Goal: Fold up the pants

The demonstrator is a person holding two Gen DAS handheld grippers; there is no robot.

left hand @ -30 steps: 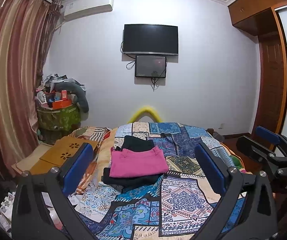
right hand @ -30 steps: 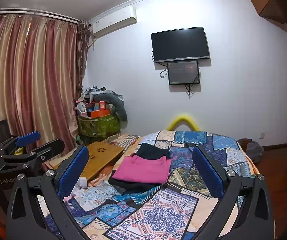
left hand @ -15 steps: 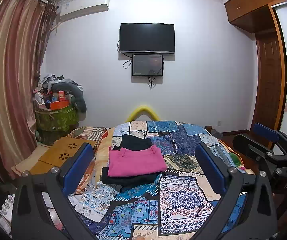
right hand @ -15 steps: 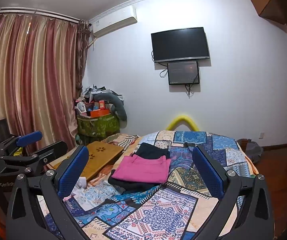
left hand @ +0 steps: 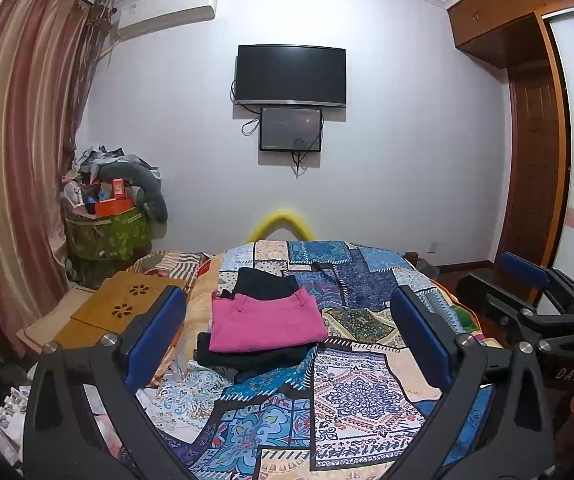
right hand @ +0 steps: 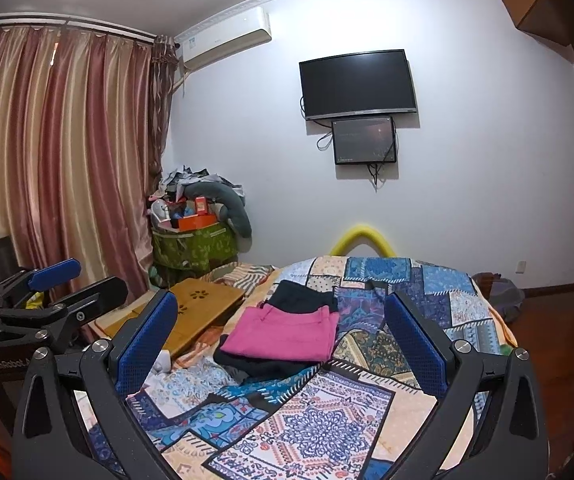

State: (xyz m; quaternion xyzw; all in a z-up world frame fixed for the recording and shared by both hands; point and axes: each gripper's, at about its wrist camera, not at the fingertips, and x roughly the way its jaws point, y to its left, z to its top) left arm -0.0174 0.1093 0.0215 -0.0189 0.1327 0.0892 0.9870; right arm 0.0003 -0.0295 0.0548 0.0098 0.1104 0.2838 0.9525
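On the patchwork bedspread [left hand: 367, 392] lie folded pink pants [left hand: 265, 322]; left gripper [left hand: 287, 336] and right gripper [right hand: 281, 340] gape wide.

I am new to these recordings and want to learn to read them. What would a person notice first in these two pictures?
First the folded pink pants, lying on dark clothes in the middle of the patchwork bedspread. Then the two open grippers, left gripper and right gripper, held above the near end of the bed and touching nothing. Behind, a black television hangs on the white wall.
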